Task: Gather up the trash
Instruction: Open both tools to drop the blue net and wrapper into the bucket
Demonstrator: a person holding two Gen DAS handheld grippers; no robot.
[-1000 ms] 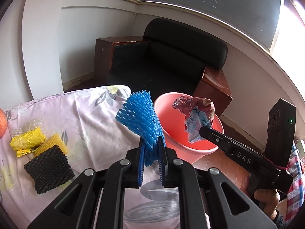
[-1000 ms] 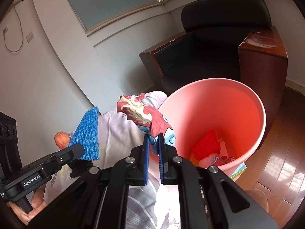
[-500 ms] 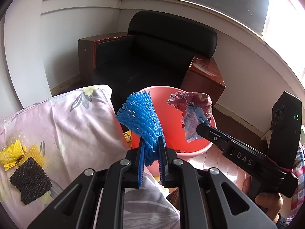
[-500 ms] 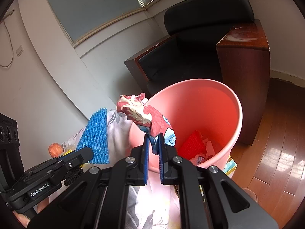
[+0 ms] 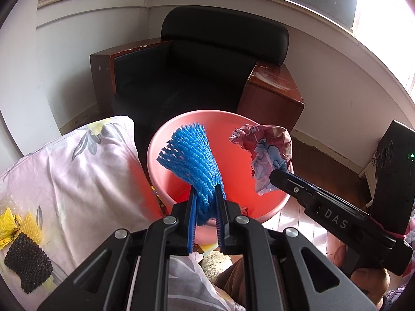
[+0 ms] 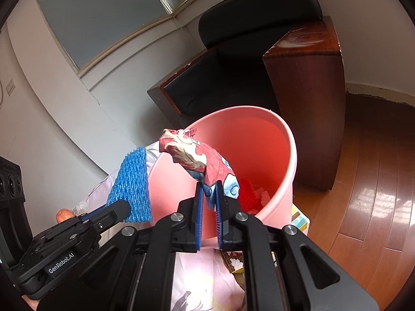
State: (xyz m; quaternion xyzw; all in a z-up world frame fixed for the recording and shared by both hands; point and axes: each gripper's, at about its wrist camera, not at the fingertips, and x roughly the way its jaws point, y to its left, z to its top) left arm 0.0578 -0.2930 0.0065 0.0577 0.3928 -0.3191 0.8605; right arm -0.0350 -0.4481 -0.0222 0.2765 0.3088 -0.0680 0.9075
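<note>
Beyond the floral bedsheet (image 5: 85, 171), both loads now hang over the pink bin (image 5: 259, 207) (ready to drop): left hand-held gripper (image 5: 206, 204) clenching blue foam net (image 5: 192, 160), right hand-held gripper (image 6: 207, 197) clenching crumpled wrapper (image 6: 192, 153).

A surface draped in a pale floral cloth (image 5: 77, 171) carries a black foam net (image 5: 27, 265), a yellow foam net (image 5: 32, 229) and a crumpled yellow wrapper (image 5: 9, 223), close together near its left edge.

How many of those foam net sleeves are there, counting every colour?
4. A blue sleeve is held in the left hand-held gripper over the pink bin; a yellow and a black one lie on the cloth; a red one is in the bin. Others may be hidden.
</note>
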